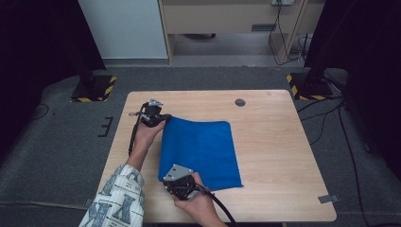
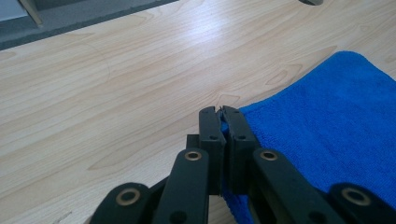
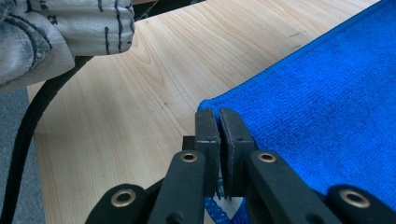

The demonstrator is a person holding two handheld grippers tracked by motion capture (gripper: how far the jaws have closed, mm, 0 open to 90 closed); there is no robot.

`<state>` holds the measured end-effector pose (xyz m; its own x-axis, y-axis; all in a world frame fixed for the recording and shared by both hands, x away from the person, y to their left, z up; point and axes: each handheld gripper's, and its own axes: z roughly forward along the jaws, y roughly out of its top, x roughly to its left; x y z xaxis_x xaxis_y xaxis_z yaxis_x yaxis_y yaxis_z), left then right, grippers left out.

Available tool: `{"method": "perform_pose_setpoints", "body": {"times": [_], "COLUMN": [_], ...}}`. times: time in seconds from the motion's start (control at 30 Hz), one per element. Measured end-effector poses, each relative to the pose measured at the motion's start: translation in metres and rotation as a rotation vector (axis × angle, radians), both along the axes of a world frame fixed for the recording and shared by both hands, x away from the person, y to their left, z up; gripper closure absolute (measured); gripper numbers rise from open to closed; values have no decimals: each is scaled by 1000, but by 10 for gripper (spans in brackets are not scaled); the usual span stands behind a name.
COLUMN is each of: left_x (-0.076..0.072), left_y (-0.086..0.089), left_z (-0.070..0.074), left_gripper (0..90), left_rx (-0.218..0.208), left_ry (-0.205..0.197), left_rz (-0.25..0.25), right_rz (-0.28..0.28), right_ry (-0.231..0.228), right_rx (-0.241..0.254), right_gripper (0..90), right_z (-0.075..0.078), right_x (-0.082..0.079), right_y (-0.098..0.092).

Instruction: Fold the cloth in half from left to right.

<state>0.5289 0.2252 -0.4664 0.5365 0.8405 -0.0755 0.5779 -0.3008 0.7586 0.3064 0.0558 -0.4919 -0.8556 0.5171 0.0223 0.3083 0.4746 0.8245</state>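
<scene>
A blue towel [image 1: 201, 146] lies flat on the wooden table [image 1: 279, 156], left of its middle. My left gripper [image 1: 164, 118] is at the towel's far left corner, shut on that corner. In the left gripper view its jaws [image 2: 222, 116] stand pressed together, with the blue towel [image 2: 327, 126] pinched between the tips. My right gripper [image 1: 166, 182] is at the near left corner of the towel, also shut on it. In the right gripper view the closed jaws [image 3: 218, 119] clamp the hemmed corner of the towel [image 3: 317, 98].
A round dark grommet [image 1: 240, 102] sits in the table near its far edge. Black stands with yellow-striped bases [image 1: 94, 87] [image 1: 307, 85] flank the table's far corners. Cables run over the floor at the right. A patterned sleeve [image 3: 56, 32] and a black cable [image 3: 28, 126] are close by.
</scene>
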Motion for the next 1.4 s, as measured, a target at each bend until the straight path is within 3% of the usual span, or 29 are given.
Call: {"method": "perform_pose_setpoints", "body": {"times": [0.3,0.43,0.53,0.73,1.03,1.4], "left_x": [-4,-6,-5,-2,5,11], "left_y": [16,25,21,4,-43,-89], "left_z": [1,7,9,7,5,0], "left_gripper": [870,870,870,870,869,868], "left_rx": [3,-20,-18,-13,7,12], "left_ry": [1,1,4,16,13,21], "left_rz": [3,26,30,30,5,-33], "right_rz": [10,21,18,17,-33,-79], "right_ry": [1,-2,12,16,20,33], "right_rx": [12,40,67,97,100,100], "right_gripper": [870,869,868,867,868,868], "right_z": [-1,1,0,3,-1,-4], "right_x": [-2,-2,0,-1,1,1], "right_y": [16,26,26,12,-33,-66]}}
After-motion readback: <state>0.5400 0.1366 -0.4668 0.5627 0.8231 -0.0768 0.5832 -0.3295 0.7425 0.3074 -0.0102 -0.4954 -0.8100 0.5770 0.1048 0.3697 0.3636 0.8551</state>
